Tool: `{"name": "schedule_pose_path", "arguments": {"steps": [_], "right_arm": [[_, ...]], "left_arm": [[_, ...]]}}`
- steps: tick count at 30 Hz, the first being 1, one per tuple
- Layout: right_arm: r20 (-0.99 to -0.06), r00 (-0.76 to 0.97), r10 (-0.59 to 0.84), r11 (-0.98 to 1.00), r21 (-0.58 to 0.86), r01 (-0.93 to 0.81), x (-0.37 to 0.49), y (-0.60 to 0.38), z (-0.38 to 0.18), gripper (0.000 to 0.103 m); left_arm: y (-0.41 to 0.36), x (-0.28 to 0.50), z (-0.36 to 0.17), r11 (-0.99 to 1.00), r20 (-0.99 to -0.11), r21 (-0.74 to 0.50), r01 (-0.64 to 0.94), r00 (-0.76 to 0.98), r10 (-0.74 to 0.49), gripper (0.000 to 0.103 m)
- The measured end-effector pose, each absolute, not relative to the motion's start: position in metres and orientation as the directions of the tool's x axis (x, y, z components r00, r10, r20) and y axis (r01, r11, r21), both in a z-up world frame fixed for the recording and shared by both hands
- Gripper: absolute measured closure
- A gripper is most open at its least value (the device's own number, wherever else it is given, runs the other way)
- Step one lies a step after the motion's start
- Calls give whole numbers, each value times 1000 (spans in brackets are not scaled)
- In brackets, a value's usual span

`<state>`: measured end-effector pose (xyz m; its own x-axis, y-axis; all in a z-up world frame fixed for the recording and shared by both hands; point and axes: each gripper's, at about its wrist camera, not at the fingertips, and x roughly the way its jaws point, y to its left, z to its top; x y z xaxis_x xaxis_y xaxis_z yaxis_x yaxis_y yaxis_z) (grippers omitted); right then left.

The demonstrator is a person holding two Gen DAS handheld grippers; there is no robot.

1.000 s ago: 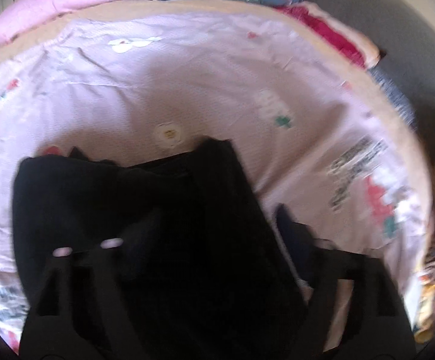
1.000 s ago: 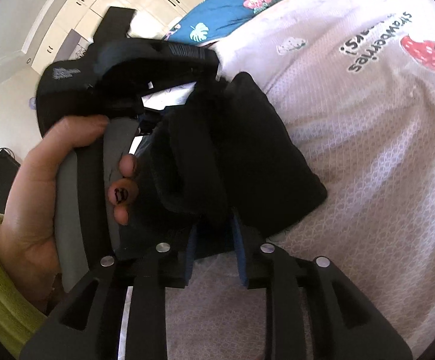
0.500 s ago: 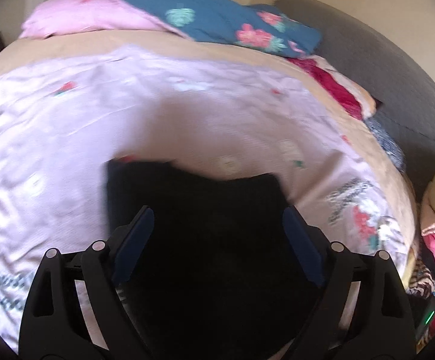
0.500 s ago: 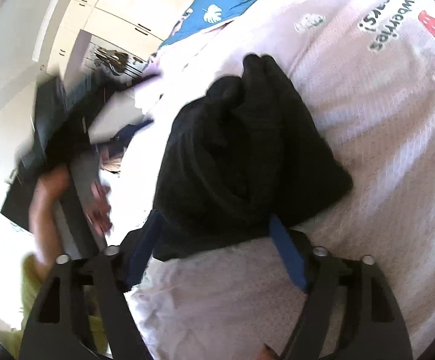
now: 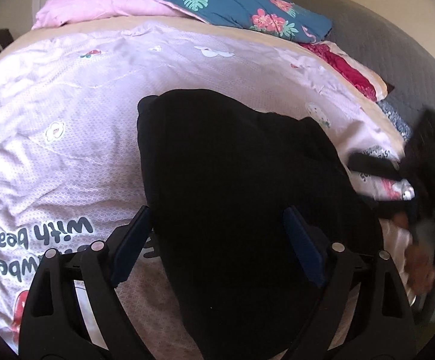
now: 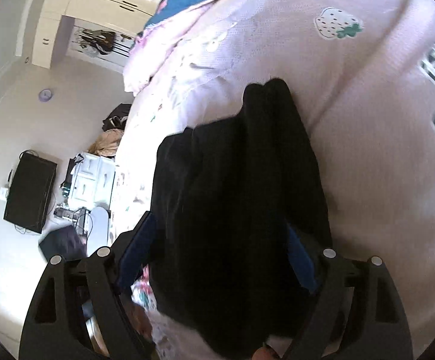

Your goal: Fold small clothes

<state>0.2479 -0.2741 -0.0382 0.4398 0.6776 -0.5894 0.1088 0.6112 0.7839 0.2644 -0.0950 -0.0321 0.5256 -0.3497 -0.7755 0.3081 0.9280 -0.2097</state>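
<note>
Both grippers have let go. The left gripper and right gripper now have fingers wide apart over the black cloth, which lies folded on the pink bed cover. This fold looks done.

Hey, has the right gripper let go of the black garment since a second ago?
Yes. The right gripper now stands open around the black garment on the pink sheet.

Black folded garment lying at centre on the pink strawberry-print bedspread, between the wide-open blue pads of the left gripper at six o'clock. Teal floral quilt bunched at twelve. Blurred right gripper at three o'clock.
</note>
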Motion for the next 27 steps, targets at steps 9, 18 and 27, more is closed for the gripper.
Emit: {"name": "schedule_pose_path", "arguments": {"steps": [9,18,27], "right_arm": [[-784,386,487,862,503,-67,281,-226,-16,91],[-712,492,500,859,481,-176,264,-251,26,91],[-744,437,506,838,543,-45,268,-279,-35,81]], "left_arm": [[-97,264,-36,928,-775,-201,314,529,-346,19],[-109,255,-23,911,-769,-236,339,508,-388,18],[-129,250,-38,916,-788,-176,360,505,-351,15]]}}
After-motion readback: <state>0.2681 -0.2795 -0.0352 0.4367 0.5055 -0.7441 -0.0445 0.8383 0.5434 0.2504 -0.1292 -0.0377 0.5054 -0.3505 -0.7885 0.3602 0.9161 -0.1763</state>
